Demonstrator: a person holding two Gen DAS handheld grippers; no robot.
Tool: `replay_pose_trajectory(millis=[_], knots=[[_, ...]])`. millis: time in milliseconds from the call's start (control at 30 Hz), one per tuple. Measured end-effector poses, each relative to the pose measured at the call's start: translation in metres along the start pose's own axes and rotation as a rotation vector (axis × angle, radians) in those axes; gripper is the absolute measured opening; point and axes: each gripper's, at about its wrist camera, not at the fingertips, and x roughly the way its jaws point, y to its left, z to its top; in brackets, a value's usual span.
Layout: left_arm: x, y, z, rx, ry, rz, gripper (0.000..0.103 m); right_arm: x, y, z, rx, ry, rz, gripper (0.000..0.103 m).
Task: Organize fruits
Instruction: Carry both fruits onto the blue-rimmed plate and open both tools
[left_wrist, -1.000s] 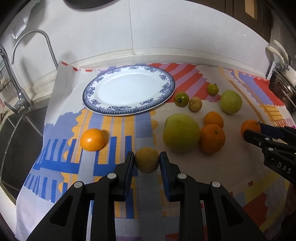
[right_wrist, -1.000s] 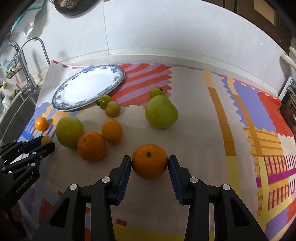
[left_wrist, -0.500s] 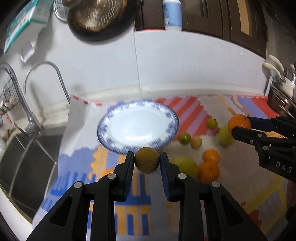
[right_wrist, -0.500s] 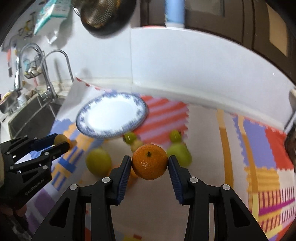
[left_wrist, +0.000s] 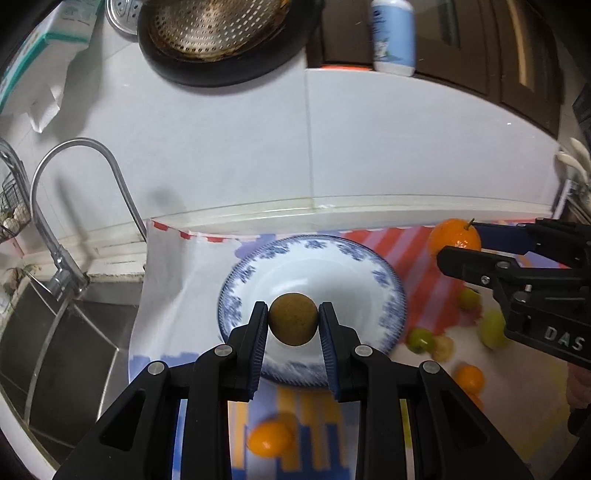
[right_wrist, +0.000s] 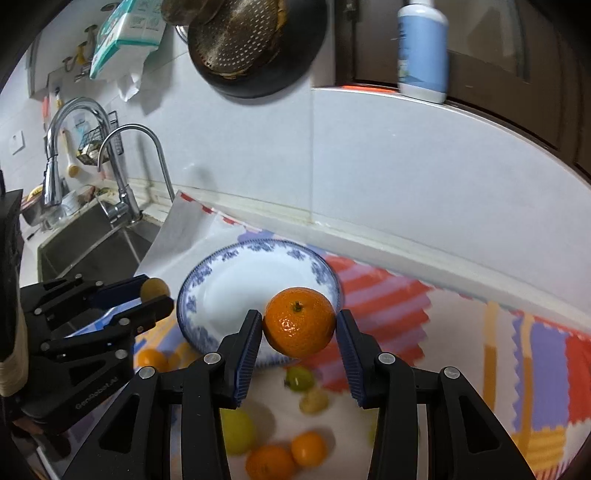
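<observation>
The plate holds no fruit yet. The left gripper, jaws clamped on a brown fruit, and the right gripper, clamped on an orange, hover above it; other fruits lie at 6 o'clock on the desk.

Dim indoor light; motion blur; fisheye-warped edges.

White plate with blue floral rim, orange mandarin, brown-green fruit
</observation>
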Motion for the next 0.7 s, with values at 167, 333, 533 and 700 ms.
replay_pose_trajectory(millis=[167,333,533,700], knots=[[0.029,0.013,0.014,-0.005,0.025,0.011,0.028,0.029,0.007,0.021,-0.048,0.011,0.007,0.043],[0.059,0.016,0.025,0.01,0.062,-0.002,0.028,0.065,0.006,0.034,-0.043,0.06,0.032,0.043],[0.095,0.022,0.031,0.01,0.13,-0.033,0.028,0.106,0.001,0.038,-0.034,0.132,0.043,0.043],[0.12,0.024,0.032,0.026,0.194,-0.053,0.028,0.134,-0.003,0.037,-0.018,0.204,0.047,0.043]])
